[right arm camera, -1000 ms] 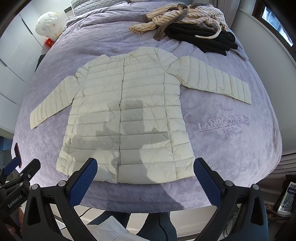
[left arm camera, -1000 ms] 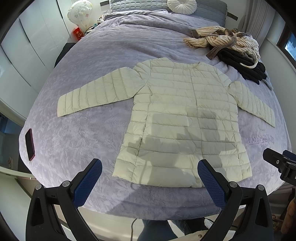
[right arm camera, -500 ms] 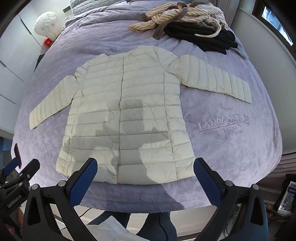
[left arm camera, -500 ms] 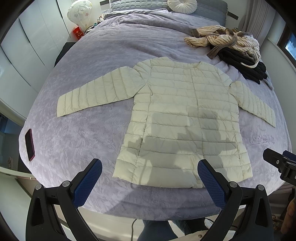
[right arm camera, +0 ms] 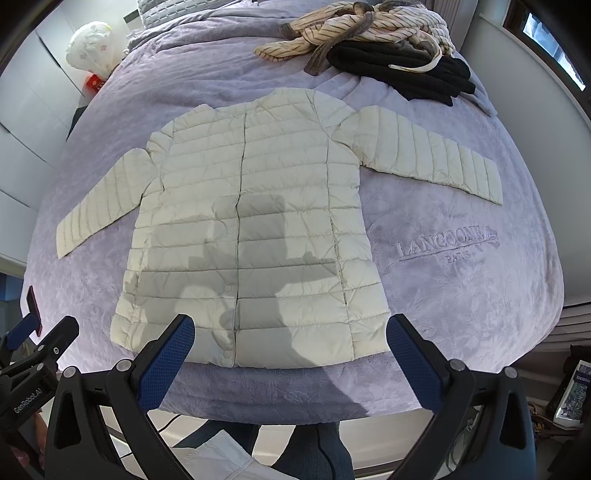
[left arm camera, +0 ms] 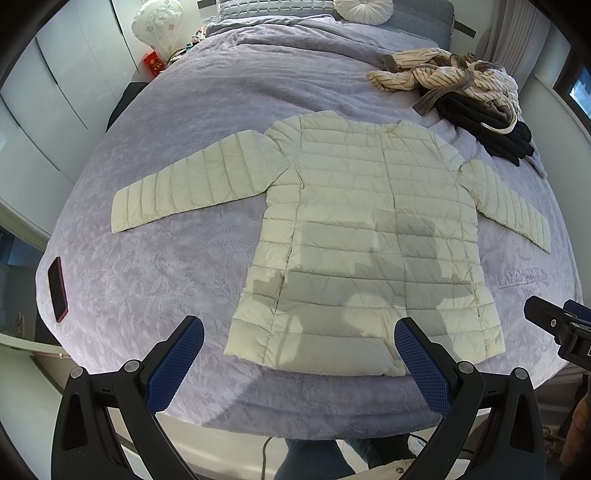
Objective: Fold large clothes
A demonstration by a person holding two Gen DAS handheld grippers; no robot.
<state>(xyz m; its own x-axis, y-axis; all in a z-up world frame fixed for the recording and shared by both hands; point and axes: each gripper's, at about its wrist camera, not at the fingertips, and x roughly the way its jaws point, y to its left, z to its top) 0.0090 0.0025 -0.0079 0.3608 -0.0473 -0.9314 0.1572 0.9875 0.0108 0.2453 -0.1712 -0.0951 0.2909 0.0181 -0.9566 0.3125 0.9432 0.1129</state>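
Lavender bedding covers the bed [left arm camera: 155, 273] before us, embossed with a leafy pattern and a "LANCOONE PARIS" mark near the right edge. On it we see the cream quilted jacket [left arm camera: 369, 236] lying flat and front up, snapped shut down the middle, both sleeves spread outward and slightly downward, its hem close to the near edge of the bed. Our left gripper [left arm camera: 299, 365] hangs above that near edge with its blue-padded jaws spread wide and nothing between them, one pad over bare bedding left of the hem, the other over the hem near the snap line. Our right gripper [right arm camera: 290, 363] hangs likewise, jaws wide apart and empty, framing the lower hem. Shadows of the tools fall across the jacket's lower half. Farther back on the right we find a heap of striped clothes [right arm camera: 354, 26] on top of a dark garment [right arm camera: 399, 70]. A phone [left arm camera: 58, 284] lies at the bed's left edge, well apart from the jacket.
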